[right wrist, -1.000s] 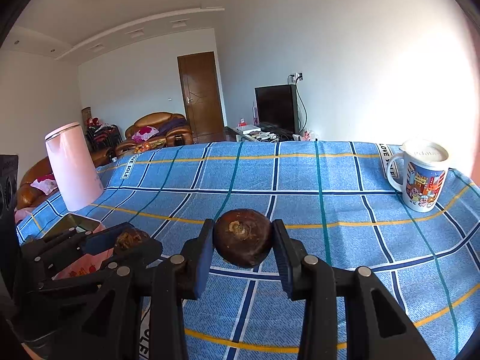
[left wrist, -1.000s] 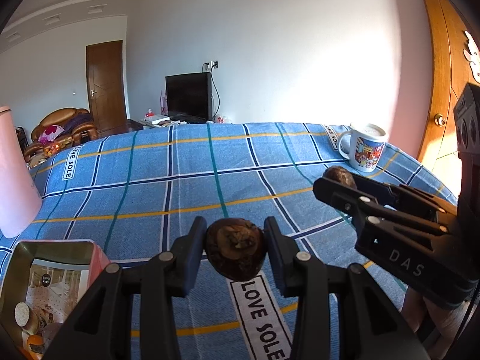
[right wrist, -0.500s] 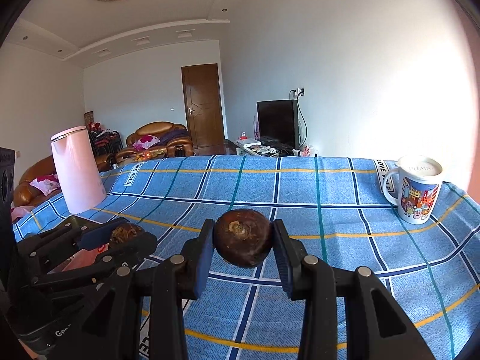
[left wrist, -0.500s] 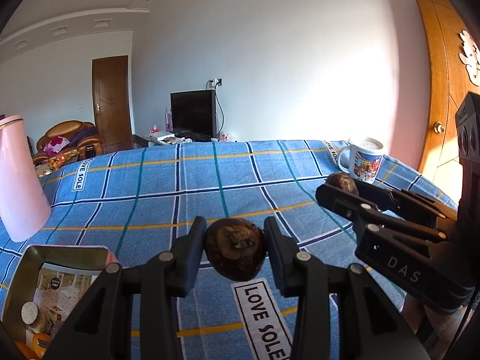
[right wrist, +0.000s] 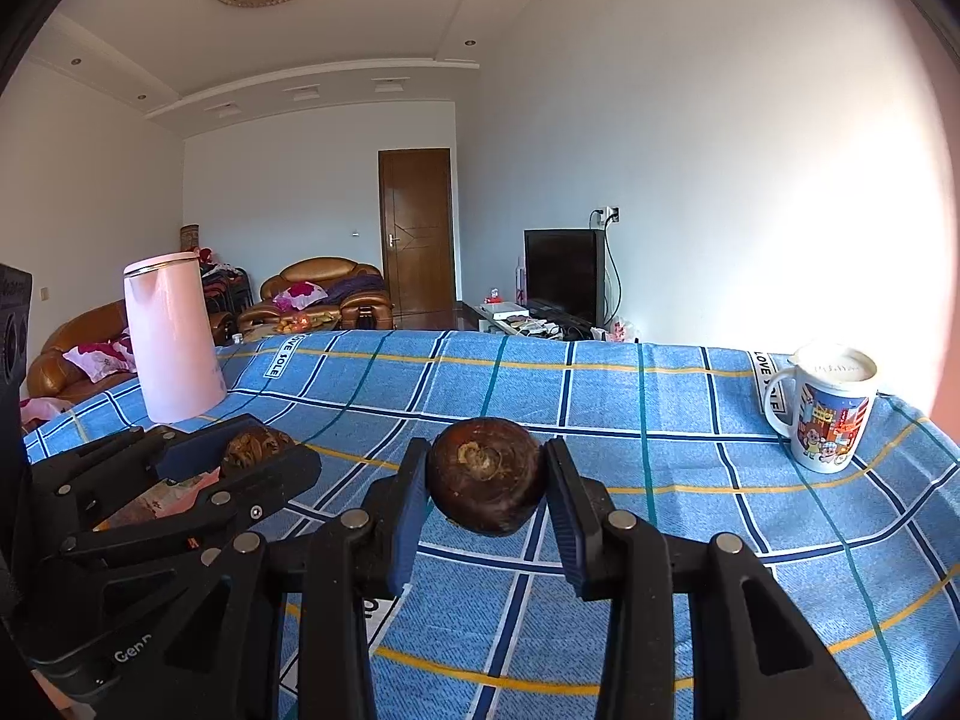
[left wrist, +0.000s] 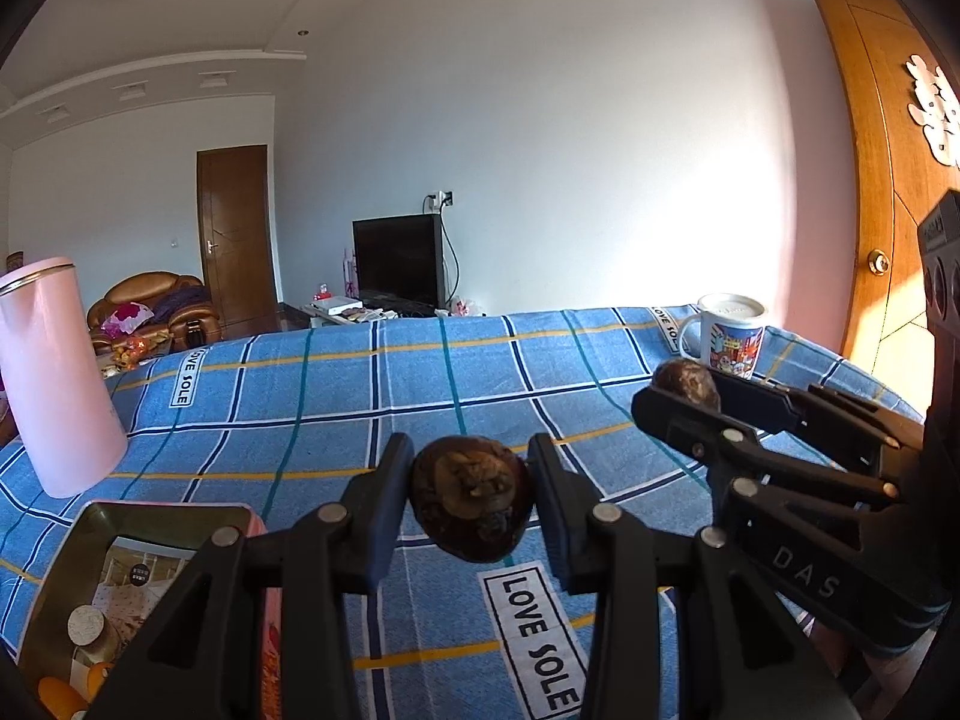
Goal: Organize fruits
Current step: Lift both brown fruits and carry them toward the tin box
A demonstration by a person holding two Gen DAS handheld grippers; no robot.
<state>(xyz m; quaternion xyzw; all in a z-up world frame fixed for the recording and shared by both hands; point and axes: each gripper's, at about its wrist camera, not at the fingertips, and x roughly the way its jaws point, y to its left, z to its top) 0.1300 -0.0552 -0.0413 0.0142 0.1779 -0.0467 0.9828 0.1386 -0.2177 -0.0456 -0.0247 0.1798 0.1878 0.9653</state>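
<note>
My left gripper [left wrist: 471, 501] is shut on a dark brown round fruit [left wrist: 471, 504], held above the blue checked tablecloth [left wrist: 420, 384]. My right gripper [right wrist: 487, 483] is shut on a second brown round fruit [right wrist: 486, 477]. In the left wrist view the right gripper [left wrist: 690, 390] reaches in from the right with its fruit [left wrist: 687, 381]. In the right wrist view the left gripper [right wrist: 258, 450] shows at the left with its fruit [right wrist: 255, 447]. An open metal tin [left wrist: 90, 576] lies at the lower left, with a few small items inside.
A pink kettle [left wrist: 54, 384] stands on the cloth at the left. A printed white mug [right wrist: 831, 408] stands at the far right of the table. Beyond the table are a wooden door [left wrist: 870, 180], a television [left wrist: 399, 261] and a brown sofa [right wrist: 327, 294].
Both views have tilted upward, showing more ceiling and wall. Each gripper keeps its fruit, and more of the tin now shows.
</note>
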